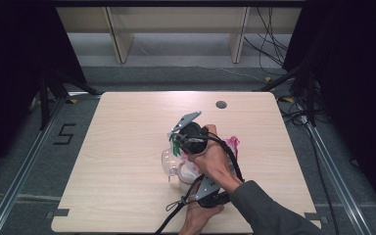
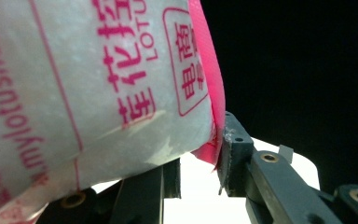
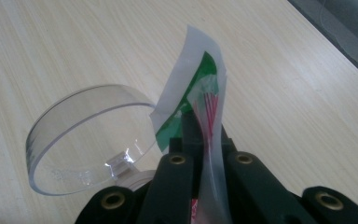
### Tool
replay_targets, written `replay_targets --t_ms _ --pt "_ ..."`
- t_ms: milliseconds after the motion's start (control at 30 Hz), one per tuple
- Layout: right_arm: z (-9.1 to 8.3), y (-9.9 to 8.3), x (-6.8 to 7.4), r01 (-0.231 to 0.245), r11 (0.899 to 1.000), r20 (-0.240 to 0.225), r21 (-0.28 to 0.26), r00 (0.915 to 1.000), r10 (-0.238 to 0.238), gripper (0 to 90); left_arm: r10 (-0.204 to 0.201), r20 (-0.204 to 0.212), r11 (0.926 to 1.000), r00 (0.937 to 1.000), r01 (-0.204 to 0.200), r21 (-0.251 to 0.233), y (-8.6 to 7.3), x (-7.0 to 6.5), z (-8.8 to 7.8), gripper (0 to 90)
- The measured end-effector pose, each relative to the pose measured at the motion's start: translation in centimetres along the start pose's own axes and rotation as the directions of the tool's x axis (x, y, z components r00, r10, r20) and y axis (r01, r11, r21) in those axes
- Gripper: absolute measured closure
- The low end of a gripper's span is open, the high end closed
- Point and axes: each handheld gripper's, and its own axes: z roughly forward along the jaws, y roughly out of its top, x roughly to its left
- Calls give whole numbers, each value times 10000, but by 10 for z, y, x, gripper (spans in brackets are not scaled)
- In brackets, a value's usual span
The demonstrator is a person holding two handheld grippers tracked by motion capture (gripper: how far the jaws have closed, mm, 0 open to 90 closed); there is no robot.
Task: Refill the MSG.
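Note:
A white bag with pink print [image 2: 98, 84] lies between the jaws of my left gripper [image 2: 198, 163]; its pink edge presses on one jaw. In the high view the left gripper [image 1: 201, 187] sits low near the table's front edge, partly behind the other hand, and the bag [image 1: 232, 144] shows pink beside that hand. My right gripper [image 3: 198, 126] is shut on a thin white, green and pink corner of the bag [image 3: 200, 88]. It hangs just above a clear plastic cup with a handle [image 3: 88, 135]. From above, the right gripper [image 1: 178, 142] is over the cup [image 1: 169, 164].
The light wooden table [image 1: 117, 147] has a dark round hole [image 1: 221, 104] near its far edge. Black curtains stand on both sides, with cables on the floor at the right and wooden shelf legs beyond the table.

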Motion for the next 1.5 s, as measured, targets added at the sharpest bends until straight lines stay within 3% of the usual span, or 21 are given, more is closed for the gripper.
replay_targets --t_ms 67,100,133,200,233,267,300,333,367,600,633,667,733,833,900,1033,1100,1133,1400,1467,1500 --pt "0 1 0 140 9997 101 -214 9999 -138 900 3 -48 10000 10000 -3 -5 0 0 -1 731" --pt "0 1 -1 72 9999 -22 -100 10000 -72 900 -303 93 9993 9995 305 -231 0 -1 1 731" --pt "1 1 -1 138 9998 -40 -130 9999 -138 900 81 -16 9999 10000 -80 145 0 2 -1 731" --pt "4 1 1 200 9994 82 -269 9998 -198 900 -511 213 9979 9985 519 -380 0 -3 3 731" --pt "1 1 -1 178 9998 -105 -98 9998 -179 900 98 -32 9999 9999 -97 114 0 1 -1 731" --pt "1 1 0 -46 10000 13 -67 10000 46 900 -9 -36 10000 10000 10 42 0 1 -1 731" --pt "1 1 -1 100 9999 16 -118 9999 -100 900 -31 -23 10000 10000 31 46 0 1 0 731" --pt "1 1 -2 196 9997 14 -134 9998 -196 900 -519 215 9979 9984 527 -390 -1 -3 3 731" --pt "1 1 0 14 10000 71 -37 10000 -14 900 -554 278 9976 9981 565 -394 -1 -4 3 732" --pt "4 1 1 120 9996 26 -257 9999 -120 900 -517 236 9979 9984 526 -380 0 -3 3 732" --pt "3 1 0 72 9996 111 -283 9999 -69 900 75 -26 9999 10000 -75 75 0 1 -1 732" --pt "1 2 -2 161 9998 -1 -92 9999 -161 900 -391 173 9987 9991 397 -315 0 -2 2 732" --pt "2 1 -1 234 9997 -92 -19 9997 -235 900 -582 300 9976 9979 593 -365 -1 -3 4 732" --pt "1 1 0 -29 10000 -109 67 9999 30 900 -513 237 9980 9984 521 -347 -1 -2 4 735" --pt "3 1 -1 245 9994 55 -225 9997 -244 900 -547 241 9979 9982 555 -348 -1 -3 4 736" --pt "2 1 1 7 10000 -54 27 10000 -7 900 -581 232 9977 9980 588 -347 -2 -3 4 736" --pt "2 1 0 26 10000 -43 20 10000 -25 900 -588 223 9976 9980 595 -342 -2 -3 4 737" --pt "2 1 -2 268 9996 6 -131 9996 -268 900 -598 261 9976 9979 607 -341 -1 -2 4 737" --pt "2 1 0 148 9998 -136 -103 9998 -150 900 -617 208 9975 9979 623 -325 -2 -2 4 737" --pt "1 1 1 -83 9998 28 -193 10000 84 900 -611 238 9977 9978 618 -289 -2 -1 4 738" --pt "1 1 -1 100 9999 -3 -139 10000 -100 900 -586 182 9979 9981 591 -270 -2 -2 4 737"
